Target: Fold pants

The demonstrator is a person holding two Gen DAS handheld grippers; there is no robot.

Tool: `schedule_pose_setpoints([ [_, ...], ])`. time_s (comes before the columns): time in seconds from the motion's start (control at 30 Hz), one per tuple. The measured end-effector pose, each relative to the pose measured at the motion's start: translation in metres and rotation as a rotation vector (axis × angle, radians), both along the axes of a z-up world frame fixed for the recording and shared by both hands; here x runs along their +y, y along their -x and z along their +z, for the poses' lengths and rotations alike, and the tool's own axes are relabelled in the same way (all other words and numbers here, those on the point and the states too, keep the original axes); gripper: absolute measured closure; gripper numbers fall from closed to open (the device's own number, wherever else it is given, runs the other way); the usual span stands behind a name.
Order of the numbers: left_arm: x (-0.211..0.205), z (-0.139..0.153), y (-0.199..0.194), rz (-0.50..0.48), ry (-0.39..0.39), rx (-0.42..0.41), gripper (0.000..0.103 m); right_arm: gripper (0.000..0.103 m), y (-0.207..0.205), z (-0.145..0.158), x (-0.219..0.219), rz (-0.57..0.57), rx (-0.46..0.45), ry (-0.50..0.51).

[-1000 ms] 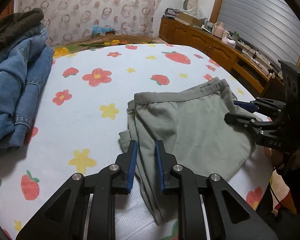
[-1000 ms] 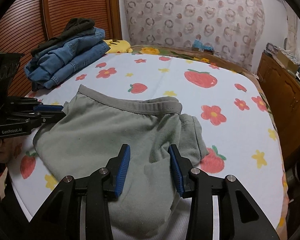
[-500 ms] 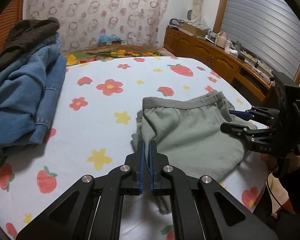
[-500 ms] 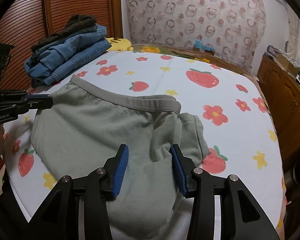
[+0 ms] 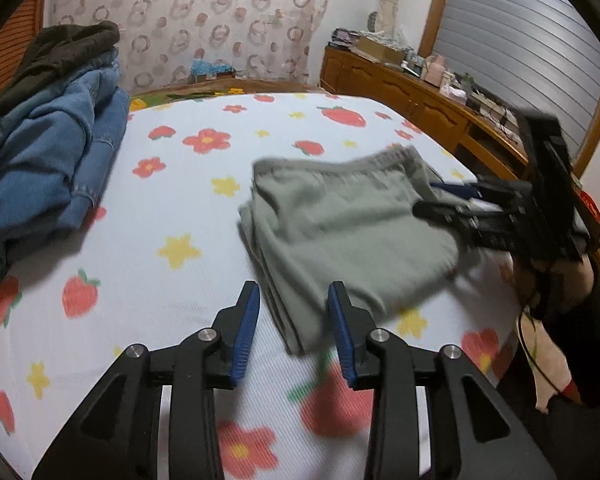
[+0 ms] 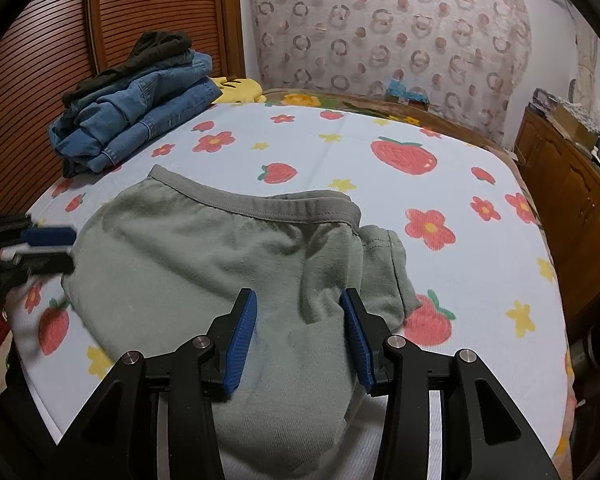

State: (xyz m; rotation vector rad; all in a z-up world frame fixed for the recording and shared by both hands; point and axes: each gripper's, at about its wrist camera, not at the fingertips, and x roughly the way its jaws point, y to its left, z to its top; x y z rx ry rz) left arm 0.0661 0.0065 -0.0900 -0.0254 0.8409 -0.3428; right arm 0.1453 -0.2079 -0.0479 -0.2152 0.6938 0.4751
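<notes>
Lying folded, grey-green pants (image 6: 204, 264).

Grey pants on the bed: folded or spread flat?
Folded. The grey pants lie doubled on the bedsheet, layered edges stacked at one side, waistband across the top.

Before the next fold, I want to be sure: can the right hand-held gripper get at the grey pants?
Probably yes: the right hand-held gripper is open just above the grey pants, nothing in between.
</notes>
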Motion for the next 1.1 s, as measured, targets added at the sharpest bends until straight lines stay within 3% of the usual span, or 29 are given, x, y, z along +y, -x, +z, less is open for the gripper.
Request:
schedule_pose_setpoints([
  [0.13, -0.006, -0.008, 0.012, -0.030, -0.016, 0.013, 0.067, 0.057, 0.000, 0.000, 0.000, 0.000, 0.000, 0.000],
  [0.27, -0.008, -0.013, 0.013, -0.043, -0.039, 0.011, 0.079, 0.057, 0.000, 0.000, -0.001, 0.000, 0.000, 0.001],
  [0.37, -0.008, -0.011, 0.015, -0.052, -0.050, -0.003, 0.096, 0.057, 0.000, 0.000, -0.001, 0.000, 0.000, -0.001],
  [0.77, 0.023, -0.007, 0.016, 0.039, -0.057, -0.004, 0.102, 0.057, 0.000, 0.000, -0.002, -0.002, 0.001, -0.003],
  [0.83, 0.023, -0.003, 0.012, 0.044, -0.051, -0.006, 0.096, 0.057, 0.000, 0.000, -0.002, -0.002, 0.001, -0.003],
  [0.93, 0.022, 0.001, 0.005, 0.047, -0.050, -0.015, 0.077, 0.057, 0.000, 0.000, -0.002, -0.002, 0.001, -0.005],
  [1.0, 0.020, 0.006, -0.002, 0.052, -0.045, -0.028, 0.054, 0.057, 0.000, 0.000, -0.003, -0.003, 0.003, -0.012],
  [1.03, 0.019, 0.008, -0.004, 0.049, -0.040, -0.033, 0.051, 0.057, 0.000, 0.000, -0.003, -0.004, 0.003, -0.016],
  [1.1, 0.015, 0.012, -0.012, 0.039, -0.035, -0.041, 0.031, 0.057, 0.001, 0.000, -0.003, -0.005, 0.003, -0.021],
])
